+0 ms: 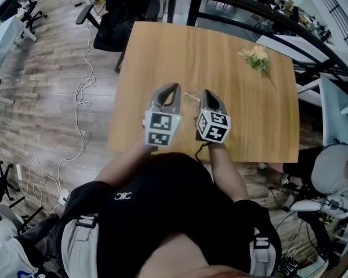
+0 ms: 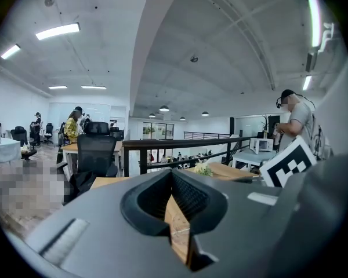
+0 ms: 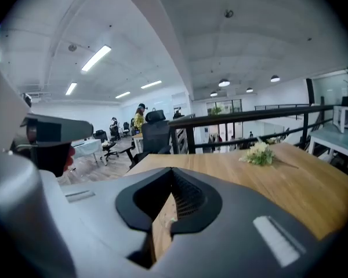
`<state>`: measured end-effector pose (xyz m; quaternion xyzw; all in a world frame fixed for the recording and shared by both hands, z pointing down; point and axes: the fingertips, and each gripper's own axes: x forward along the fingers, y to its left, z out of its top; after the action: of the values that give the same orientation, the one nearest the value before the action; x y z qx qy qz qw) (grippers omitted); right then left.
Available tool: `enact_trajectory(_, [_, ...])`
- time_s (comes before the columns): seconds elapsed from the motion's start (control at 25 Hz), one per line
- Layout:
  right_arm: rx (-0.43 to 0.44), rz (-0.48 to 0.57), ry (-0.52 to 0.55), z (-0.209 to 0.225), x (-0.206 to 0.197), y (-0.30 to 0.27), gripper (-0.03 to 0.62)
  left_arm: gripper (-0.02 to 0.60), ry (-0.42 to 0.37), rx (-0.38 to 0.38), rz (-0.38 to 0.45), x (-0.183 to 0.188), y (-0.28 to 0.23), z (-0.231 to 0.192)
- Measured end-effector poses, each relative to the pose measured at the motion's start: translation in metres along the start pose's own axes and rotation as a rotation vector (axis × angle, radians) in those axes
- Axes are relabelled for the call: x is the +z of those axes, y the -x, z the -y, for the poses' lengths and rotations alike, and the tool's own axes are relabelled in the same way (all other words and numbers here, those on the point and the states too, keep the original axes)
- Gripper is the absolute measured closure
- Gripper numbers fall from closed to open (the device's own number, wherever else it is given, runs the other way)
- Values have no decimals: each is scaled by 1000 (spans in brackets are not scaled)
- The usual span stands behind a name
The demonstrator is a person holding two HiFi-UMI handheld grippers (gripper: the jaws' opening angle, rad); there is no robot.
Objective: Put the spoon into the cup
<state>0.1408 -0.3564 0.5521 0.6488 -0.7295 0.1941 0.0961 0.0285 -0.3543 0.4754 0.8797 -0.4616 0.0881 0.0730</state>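
Observation:
Both grippers hover side by side over the near part of a wooden table (image 1: 162,51). My left gripper (image 1: 174,88) and my right gripper (image 1: 206,92) point away from me, with their jaws closed and nothing held. A small pale thin thing (image 1: 191,95) lies on the table between their tips; it is too small to tell if it is the spoon. No cup shows in any view. In the left gripper view the left gripper (image 2: 172,177) has its pads together over bare wood. The right gripper (image 3: 171,179) looks the same in the right gripper view.
A small bunch of pale flowers (image 1: 255,57) lies at the table's far right, also seen as flowers (image 3: 259,152). A black office chair (image 1: 119,16) stands past the far left corner, a dark railing (image 1: 232,4) runs behind. Cables (image 1: 81,91) trail on the floor at left. A person (image 1: 336,169) sits at right.

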Motion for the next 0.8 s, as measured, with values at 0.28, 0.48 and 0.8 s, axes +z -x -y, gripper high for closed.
enact_trajectory(0.28, [-47,316,45,1,74,50,591,569,-2,-39,43,21,0,12])
enact_trajectory(0.48, [-106,412,126,1,93,81,591,569,5,-43,86,36,5,17])
enact_trajectory(0.8, [-87,350,86,1,72,74,592,569,-13,-53,76,30,0,25])
